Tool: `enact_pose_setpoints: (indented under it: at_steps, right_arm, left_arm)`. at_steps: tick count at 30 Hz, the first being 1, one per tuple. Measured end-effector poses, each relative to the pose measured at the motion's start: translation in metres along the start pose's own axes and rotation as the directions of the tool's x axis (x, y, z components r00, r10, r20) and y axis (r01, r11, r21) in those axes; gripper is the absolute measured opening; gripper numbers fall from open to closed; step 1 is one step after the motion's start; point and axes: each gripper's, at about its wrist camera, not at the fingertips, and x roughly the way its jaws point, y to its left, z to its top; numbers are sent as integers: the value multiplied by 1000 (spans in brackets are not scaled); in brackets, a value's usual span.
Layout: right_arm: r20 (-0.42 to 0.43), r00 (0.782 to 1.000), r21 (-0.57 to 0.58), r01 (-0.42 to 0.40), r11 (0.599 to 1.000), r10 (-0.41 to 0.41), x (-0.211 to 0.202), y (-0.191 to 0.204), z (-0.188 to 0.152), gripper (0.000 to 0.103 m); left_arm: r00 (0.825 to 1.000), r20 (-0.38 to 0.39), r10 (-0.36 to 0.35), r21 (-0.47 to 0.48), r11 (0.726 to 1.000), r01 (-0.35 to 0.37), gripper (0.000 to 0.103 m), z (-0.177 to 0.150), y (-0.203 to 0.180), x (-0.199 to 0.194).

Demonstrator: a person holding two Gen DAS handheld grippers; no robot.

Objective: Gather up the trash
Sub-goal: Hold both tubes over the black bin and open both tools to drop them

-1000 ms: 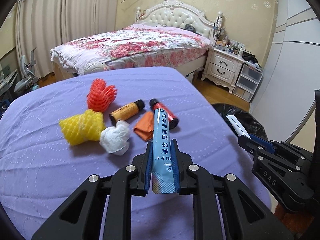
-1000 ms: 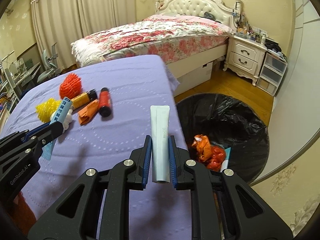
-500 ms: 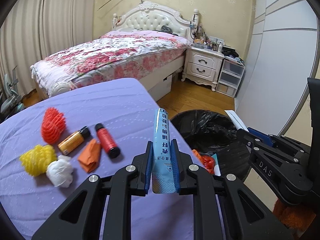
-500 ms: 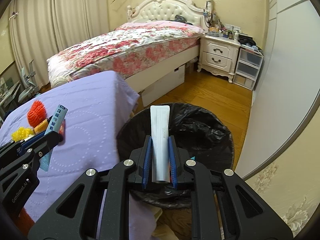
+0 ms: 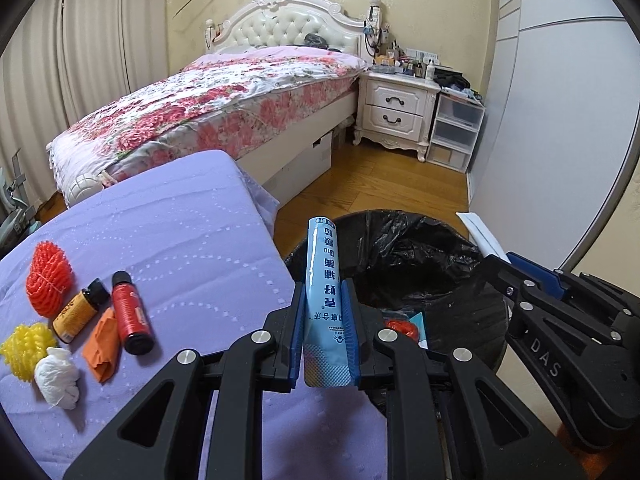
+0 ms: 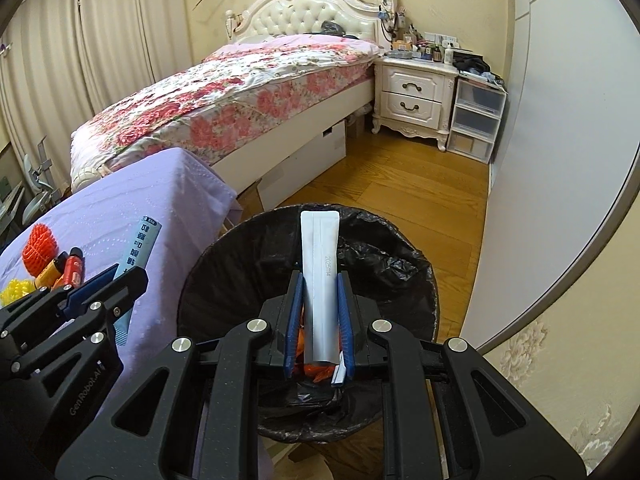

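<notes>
My left gripper is shut on a light blue sachet with dark print, held at the near rim of the black-lined bin. My right gripper is shut on a white sachet, directly over the bin's opening. Orange and red wrappers lie at the bin's bottom. On the purple table remain a red foam net, a yellow foam net, a white tissue wad, an orange bottle, a red bottle and an orange scrap.
A bed with a floral cover stands behind the table. A white nightstand and plastic drawers sit at the far wall. Wooden floor lies between bed and bin, with a grey wall panel to the right.
Both grippers have swung right from above the table toward the bin, each still holding its sachet. The right one now hangs over the bin's opening; the left has reached the table's edge.
</notes>
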Motion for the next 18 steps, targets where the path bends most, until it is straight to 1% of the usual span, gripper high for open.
enact_pose_setpoints:
  at_steps: [6, 9, 10, 11, 12, 13, 14, 16, 18]
  right_arm:
    - [-19, 1000, 19, -1, 1000, 1, 11, -7, 1, 17]
    - [-27, 1000, 21, -1, 1000, 1, 17, -8, 1, 18]
    - [-27, 1000, 21, 3, 1000, -2, 18, -8, 0, 21]
    - [-29, 1000, 21, 6, 1000, -6, 19, -9, 0, 28]
    - [-28, 1000, 22, 10, 1000, -9, 20, -8, 1, 31]
    - [-25, 1000, 24, 13, 1000, -13, 20, -9, 0, 34]
    - [-24, 1000, 24, 17, 1000, -16, 21, -9, 0, 35]
    - [-23, 1000, 26, 21, 999, -20, 21, -9, 0, 35]
    - [-19, 999, 27, 27, 999, -27, 20, -10, 0, 38]
  left_arm:
    - [1000, -25, 9, 4, 1000, -9, 19, 1, -1, 15]
    - [999, -36, 14, 8, 1000, -13, 22, 1, -1, 19]
    - [999, -40, 15, 6, 1000, -14, 29, 1, -1, 21]
    - [999, -40, 15, 2, 1000, -15, 34, 2, 0, 21]
    - [999, -36, 16, -4, 1000, -16, 43, 2, 0, 21]
    - [999, -30, 17, -10, 1000, -17, 48, 2, 1, 20]
    - [1000, -25, 18, -12, 1000, -19, 50, 3, 1, 19]
    - [1000, -21, 22, -11, 1000, -22, 55, 2, 1, 18]
    - [999, -17, 27, -12, 1000, -27, 60, 1, 0, 16]
